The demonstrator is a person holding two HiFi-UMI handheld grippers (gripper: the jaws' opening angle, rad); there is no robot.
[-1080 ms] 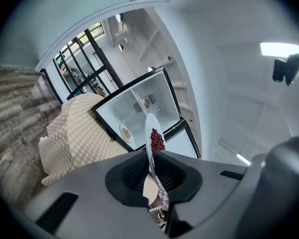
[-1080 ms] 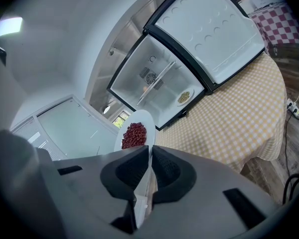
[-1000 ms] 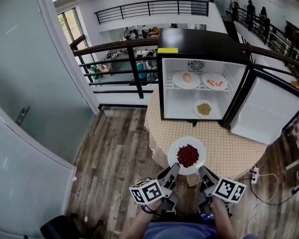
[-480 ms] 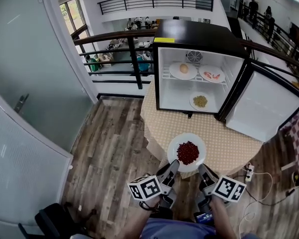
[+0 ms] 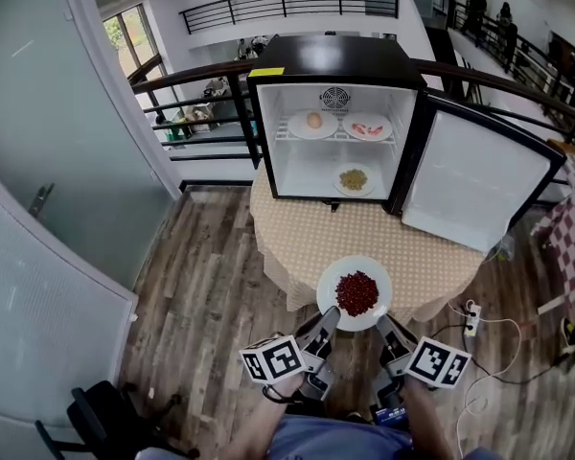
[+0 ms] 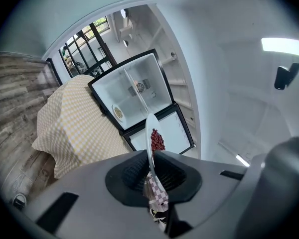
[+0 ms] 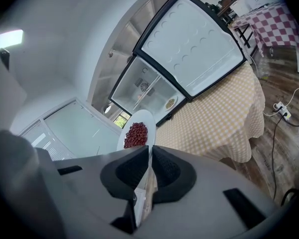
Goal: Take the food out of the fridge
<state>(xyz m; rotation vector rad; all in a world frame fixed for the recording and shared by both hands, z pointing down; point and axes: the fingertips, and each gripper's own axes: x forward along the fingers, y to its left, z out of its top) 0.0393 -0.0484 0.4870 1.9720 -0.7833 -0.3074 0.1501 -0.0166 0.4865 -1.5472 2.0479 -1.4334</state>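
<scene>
Plate (image 5: 328, 290) pulled back; rim between jaws

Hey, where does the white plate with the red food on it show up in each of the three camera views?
Head view: the plate of red food is at lower centre, seen from above.
Left gripper view: the plate is at centre, edge-on, a thin white sliver.
Right gripper view: the plate is just left of centre, tilted, with the red pile showing.
Shared landmark: the open fridge stands beyond the plate in every view.
</scene>
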